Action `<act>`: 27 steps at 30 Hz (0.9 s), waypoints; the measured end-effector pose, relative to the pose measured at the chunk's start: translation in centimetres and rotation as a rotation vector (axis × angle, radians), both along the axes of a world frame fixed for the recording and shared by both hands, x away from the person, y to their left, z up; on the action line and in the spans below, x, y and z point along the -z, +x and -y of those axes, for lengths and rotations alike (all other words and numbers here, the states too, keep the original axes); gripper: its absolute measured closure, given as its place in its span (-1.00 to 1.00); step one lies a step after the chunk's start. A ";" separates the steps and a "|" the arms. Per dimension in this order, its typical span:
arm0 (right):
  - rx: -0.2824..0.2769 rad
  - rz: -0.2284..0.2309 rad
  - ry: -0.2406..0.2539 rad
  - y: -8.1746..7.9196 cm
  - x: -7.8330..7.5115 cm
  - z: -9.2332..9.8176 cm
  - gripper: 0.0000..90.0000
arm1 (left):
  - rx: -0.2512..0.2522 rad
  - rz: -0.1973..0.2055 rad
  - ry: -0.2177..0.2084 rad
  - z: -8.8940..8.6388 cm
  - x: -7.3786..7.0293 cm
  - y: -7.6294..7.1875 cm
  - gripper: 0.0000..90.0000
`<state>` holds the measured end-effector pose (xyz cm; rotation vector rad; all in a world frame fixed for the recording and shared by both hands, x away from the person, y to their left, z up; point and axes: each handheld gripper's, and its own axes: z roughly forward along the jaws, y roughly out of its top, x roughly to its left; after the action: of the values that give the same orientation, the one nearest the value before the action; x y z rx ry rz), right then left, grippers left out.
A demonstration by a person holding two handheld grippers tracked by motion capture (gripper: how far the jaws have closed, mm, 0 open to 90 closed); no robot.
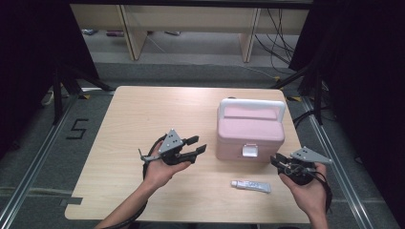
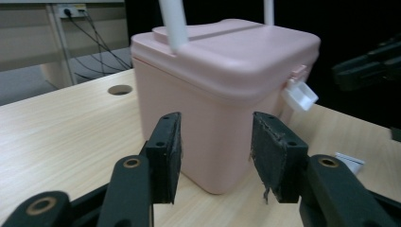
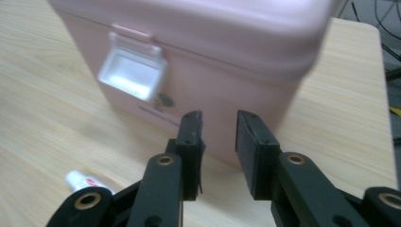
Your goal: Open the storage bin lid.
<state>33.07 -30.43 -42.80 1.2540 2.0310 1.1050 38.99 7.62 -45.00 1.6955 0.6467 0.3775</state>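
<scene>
Left claw (image 1: pixel 197 144): jaws wide, empty, pink plastic lidded box (image 1: pixel 250 133) just ahead.
Right claw (image 1: pixel 277 161): narrowly parted, empty; white latch (image 3: pixel 134 69) up-left.
Tube (image 1: pixel 251 186): small, white, beside right claw.
Advice: probably unlatch first; steady box.

Wooden table (image 1: pixel 143 119); grey floor (image 1: pixel 28 143) with black cables (image 1: pixel 279 33)

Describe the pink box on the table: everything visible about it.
The pink box looks like smooth matte plastic, roughly cubic with rounded corners. Its lid is closed, with a raised panel on top. A white handle stands upright over it, and a white latch sits on the front facing the person. It rests upright on the right half of the wooden table. Neither gripper touches it; both point at it.
</scene>
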 end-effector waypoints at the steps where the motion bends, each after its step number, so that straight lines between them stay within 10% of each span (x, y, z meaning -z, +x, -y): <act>1: -0.007 -0.009 0.005 0.0 -0.1 -0.4 0.60 | 0.015 0.001 0.006 0.3 0.2 -0.3 0.20; 27: -0.045 0.094 -0.002 2.5 -3.8 -2.3 0.58 | 0.184 0.014 0.031 5.9 1.8 -1.2 0.37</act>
<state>35.56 -28.11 -38.99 1.1386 1.9981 1.1606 37.81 1.68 -46.80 1.7643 0.4718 0.2697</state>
